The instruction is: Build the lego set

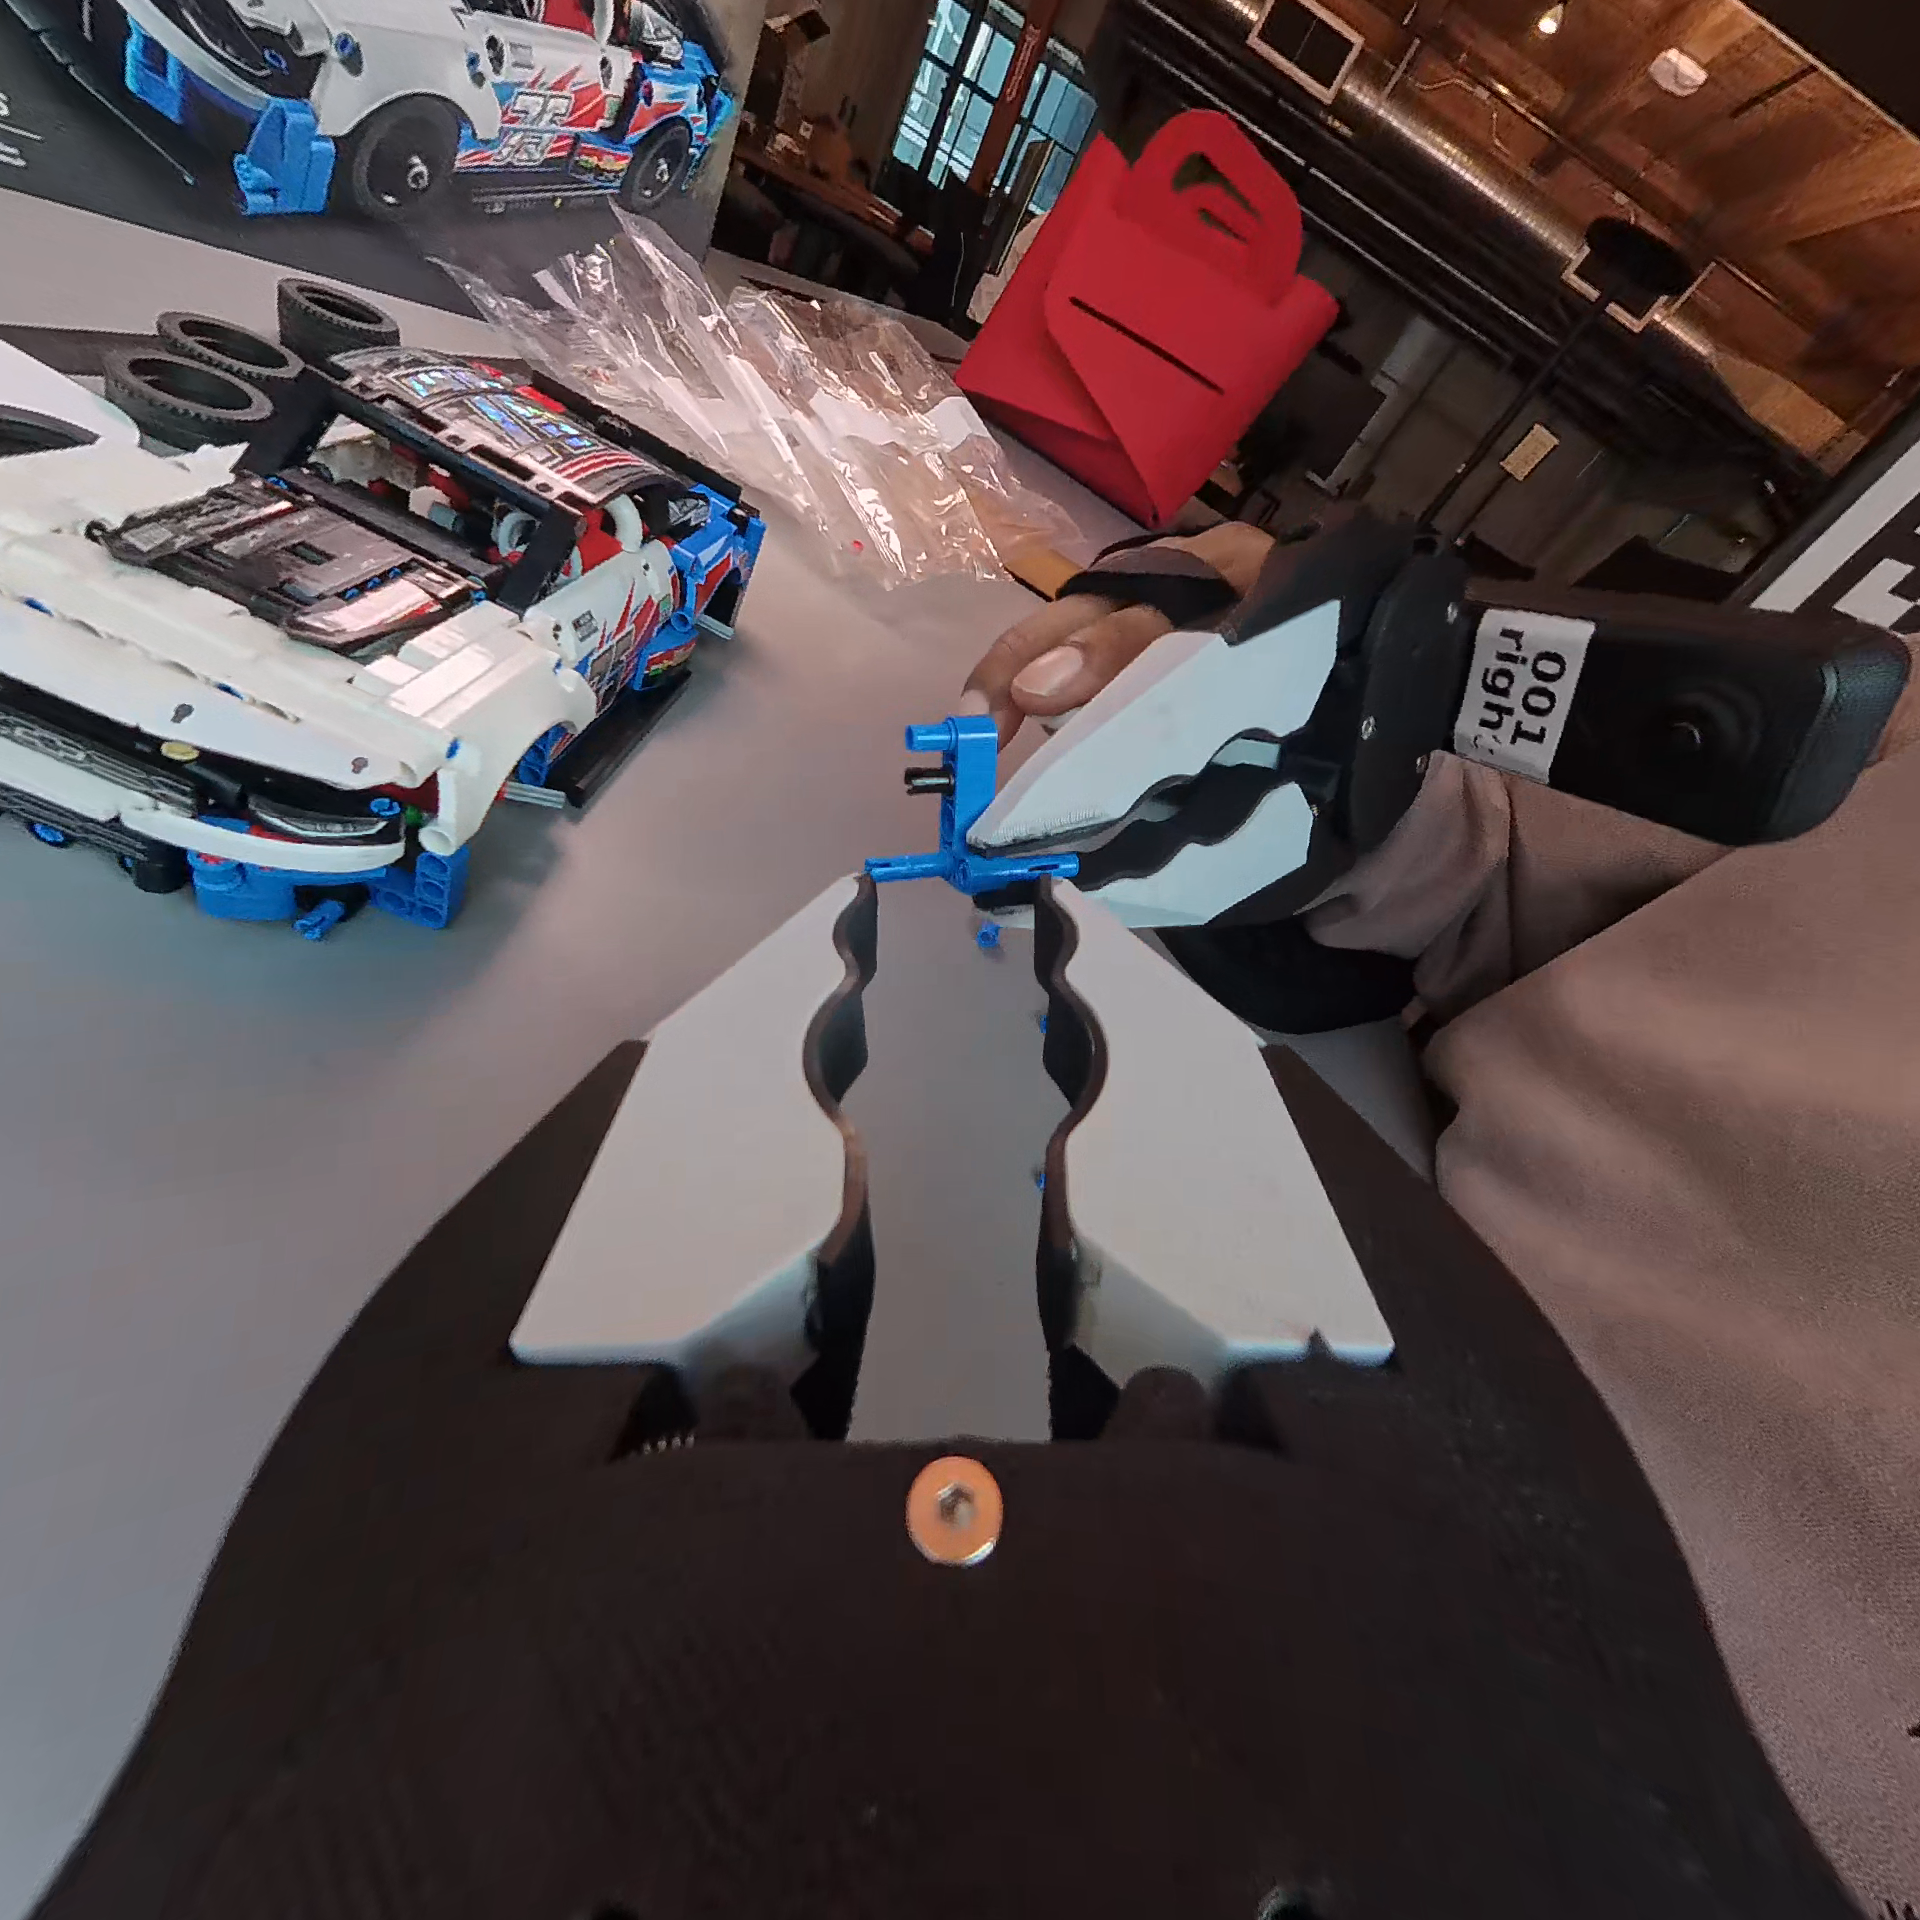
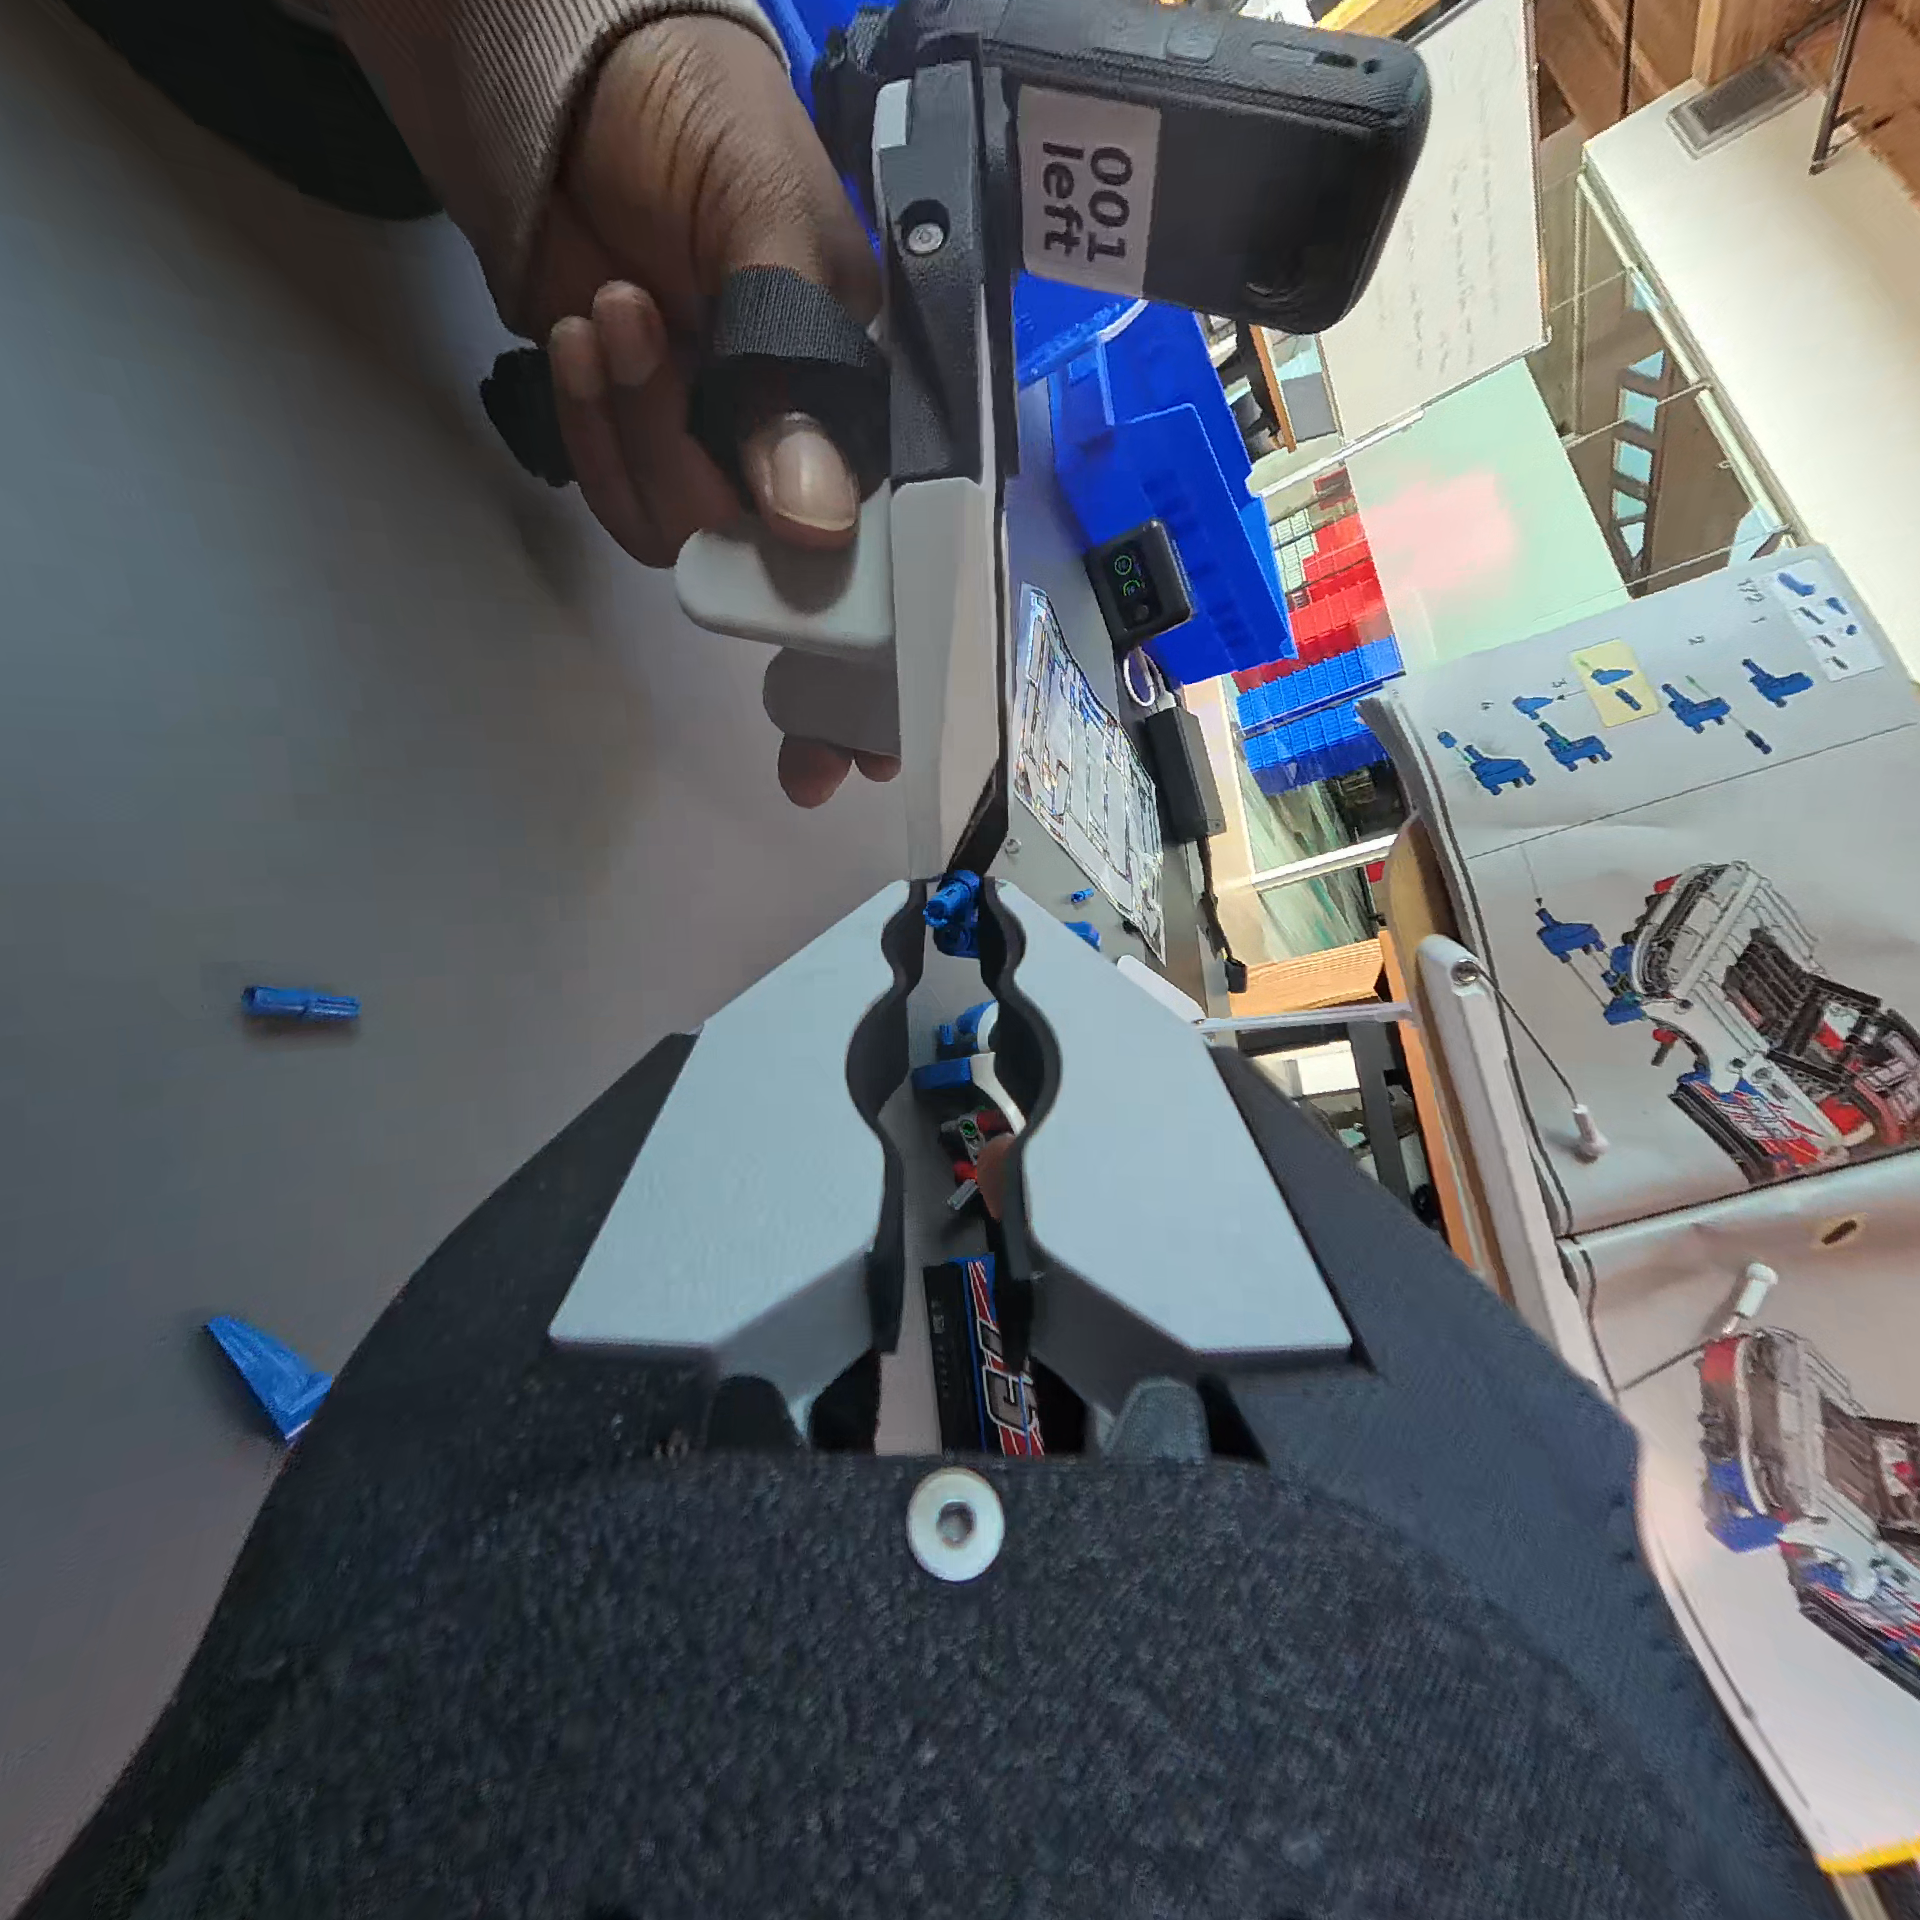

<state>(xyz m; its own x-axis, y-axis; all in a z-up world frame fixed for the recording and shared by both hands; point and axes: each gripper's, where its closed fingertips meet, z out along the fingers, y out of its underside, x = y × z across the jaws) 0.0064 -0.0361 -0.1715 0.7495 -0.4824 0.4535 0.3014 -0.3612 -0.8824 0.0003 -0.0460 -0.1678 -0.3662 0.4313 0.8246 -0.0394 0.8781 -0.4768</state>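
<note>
A small blue Lego sub-assembly (image 1: 958, 790), an upright beam with a cross bar and a black pin, is held above the grey table (image 1: 416, 1091). My right gripper (image 1: 982, 836) comes in from the right, shut on its lower part; in the right wrist view (image 2: 954, 914) the jaws pinch the blue piece (image 2: 954, 902). My left gripper (image 1: 951, 883) is narrowed onto the cross bar, one tip at each end. It shows edge-on in the right wrist view (image 2: 951, 868). The part-built white, blue and red car (image 1: 312, 665) stands to the left.
Black tyres (image 1: 208, 374) and the set's box (image 1: 364, 94) lie behind the car. Clear plastic bags (image 1: 790, 416) and a red bag (image 1: 1143, 312) lie farther back. A loose blue pin (image 2: 301, 1005) and a blue piece (image 2: 265, 1371) lie on the table. An open instruction booklet (image 2: 1714, 935) and blue bins (image 2: 1174, 468) are nearby. The tips of both grippers are at nearly the same place.
</note>
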